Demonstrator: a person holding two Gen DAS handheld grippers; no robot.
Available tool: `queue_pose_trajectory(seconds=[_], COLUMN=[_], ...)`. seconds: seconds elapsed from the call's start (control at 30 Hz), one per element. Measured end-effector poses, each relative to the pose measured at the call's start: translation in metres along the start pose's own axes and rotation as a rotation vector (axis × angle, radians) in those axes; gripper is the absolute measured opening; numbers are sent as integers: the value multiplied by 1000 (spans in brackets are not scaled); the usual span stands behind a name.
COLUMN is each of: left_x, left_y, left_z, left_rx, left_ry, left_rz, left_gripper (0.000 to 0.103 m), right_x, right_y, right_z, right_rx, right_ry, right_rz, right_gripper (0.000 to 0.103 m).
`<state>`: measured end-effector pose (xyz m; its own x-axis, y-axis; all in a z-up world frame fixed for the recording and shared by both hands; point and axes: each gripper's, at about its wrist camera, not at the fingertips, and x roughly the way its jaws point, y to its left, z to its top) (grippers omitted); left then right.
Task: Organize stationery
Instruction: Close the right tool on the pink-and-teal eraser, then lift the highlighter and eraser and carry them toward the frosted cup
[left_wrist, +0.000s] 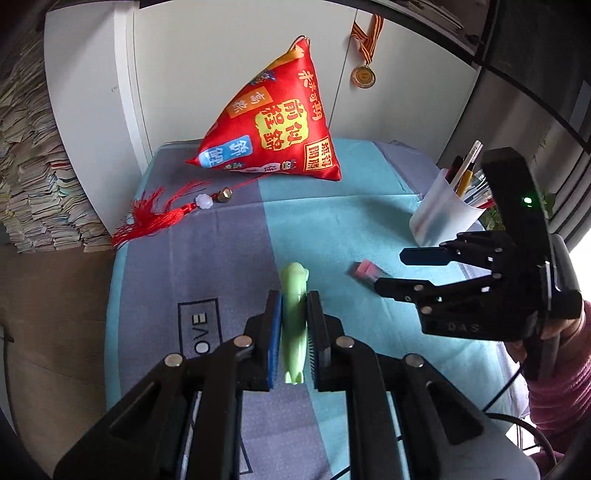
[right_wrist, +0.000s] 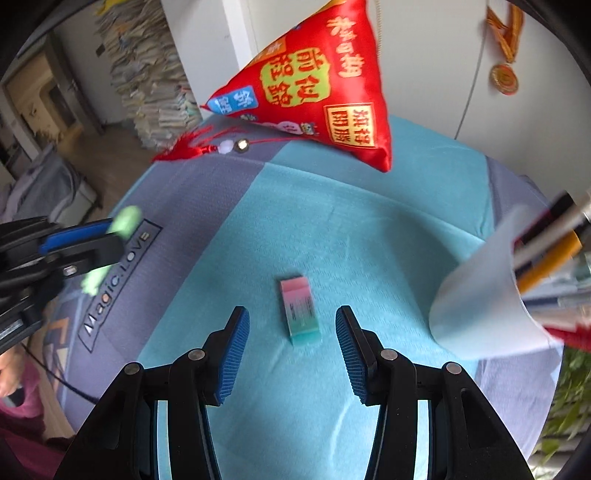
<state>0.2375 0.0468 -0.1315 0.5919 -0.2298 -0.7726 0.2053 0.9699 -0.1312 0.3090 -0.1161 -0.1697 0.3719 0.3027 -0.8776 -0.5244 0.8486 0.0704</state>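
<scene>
My left hand-held gripper (left_wrist: 294, 325) is clamped on the pale green plastic pen-like piece (left_wrist: 294, 314), lifted above the counter (left_wrist: 351, 206). My right hand-held gripper (right_wrist: 292, 347) stands open over the pink-and-teal rectangular eraser (right_wrist: 300, 311), near the white translucent pen cup (right_wrist: 480, 306).
</scene>
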Motion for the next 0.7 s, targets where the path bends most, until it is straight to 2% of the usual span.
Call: queue_pose_trajectory(seconds=[0.27, 0.47, 0.5, 0.6, 0.7], left_x=[-9, -7, -7, -7, -8], left_y=[7, 11, 11, 10, 11], left_z=[-1, -2, -2, -2, -2], left_rx=[-6, -13, -12, -13, -14], left_ry=[-34, -28, -29, -31, -33], left_rz=[-4, -19, -23, -28, -28], left_gripper=[11, 11, 11, 11, 11], right_x=[29, 43, 43, 43, 41], right_y=[12, 4, 1, -2, -3], right_z=[15, 23, 25, 29, 27], right_rx=[-57, -9, 8, 22, 31], right_ry=[99, 158, 157, 163, 173], right_rz=[-73, -92, -96, -106, -110], right_gripper=[49, 49, 47, 21, 21])
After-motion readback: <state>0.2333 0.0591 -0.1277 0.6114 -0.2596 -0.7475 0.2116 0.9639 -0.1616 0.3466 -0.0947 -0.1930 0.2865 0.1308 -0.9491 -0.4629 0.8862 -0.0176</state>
